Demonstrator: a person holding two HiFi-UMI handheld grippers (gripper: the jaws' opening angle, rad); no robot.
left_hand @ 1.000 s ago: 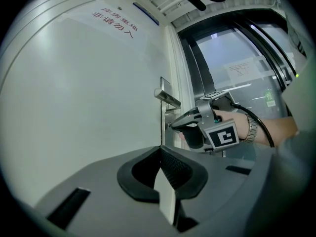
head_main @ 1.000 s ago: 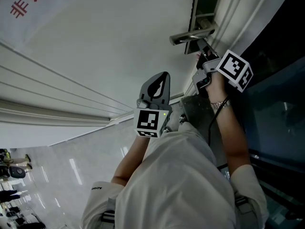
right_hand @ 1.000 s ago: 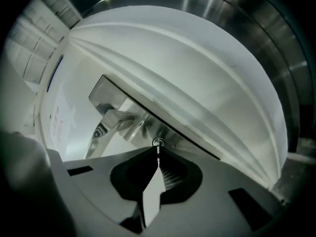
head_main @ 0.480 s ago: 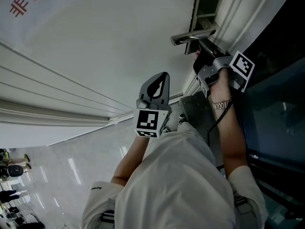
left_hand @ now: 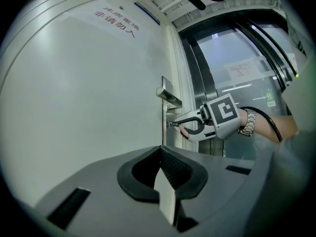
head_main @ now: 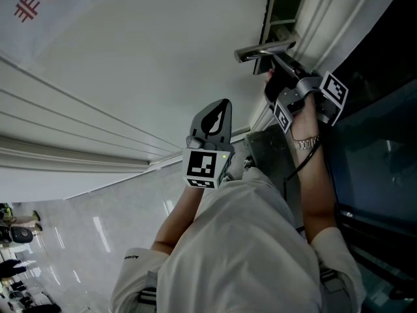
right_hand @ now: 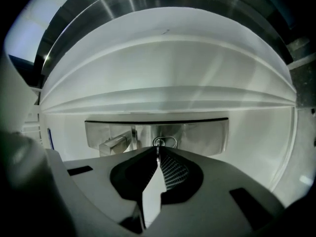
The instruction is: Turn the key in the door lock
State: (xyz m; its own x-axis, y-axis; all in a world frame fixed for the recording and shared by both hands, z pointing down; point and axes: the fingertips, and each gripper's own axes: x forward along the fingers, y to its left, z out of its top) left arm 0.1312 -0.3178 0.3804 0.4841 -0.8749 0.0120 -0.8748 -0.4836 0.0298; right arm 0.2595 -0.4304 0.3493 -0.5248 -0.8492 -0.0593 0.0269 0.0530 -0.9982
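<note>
**Head view.** The white door (head_main: 130, 64) fills the upper left of the frame. Its surface is smooth and matt, with shallow moulded ridges and red print in the top left corner. The door handle (head_main: 262, 49) is a flat, polished metal lever and sits at the upper right. The right tool (head_main: 281, 65) points at the door just below this lever. It carries a marker cube (head_main: 334, 93), and a metal watch (head_main: 305, 141) sits on the wrist behind it. The left tool (head_main: 225, 104) is at the centre of the frame, well apart from the lock. Its grey tapered jaws are pressed together.

**Left gripper view.** The left tool (left_hand: 161, 152) has its jaws fully closed, ribbed pad against pad, with nothing between them. Beyond it, at centre right, the right tool's curved grey jaws meet at the key (left_hand: 170, 123). The key projects from the door edge below the lever. Glass panels in dark metal frames fill the right of the frame.

**Right gripper view.** The right tool (right_hand: 158, 152) has its jaws clamped on the thin metal key (right_hand: 158, 149). The key is seated in the oval lock cylinder (right_hand: 165, 141). The cylinder is set in a rectangular brushed-steel lock plate (right_hand: 202, 132), which lies across the centre of the frame. The square-section lever lies to the left of the cylinder.
</note>
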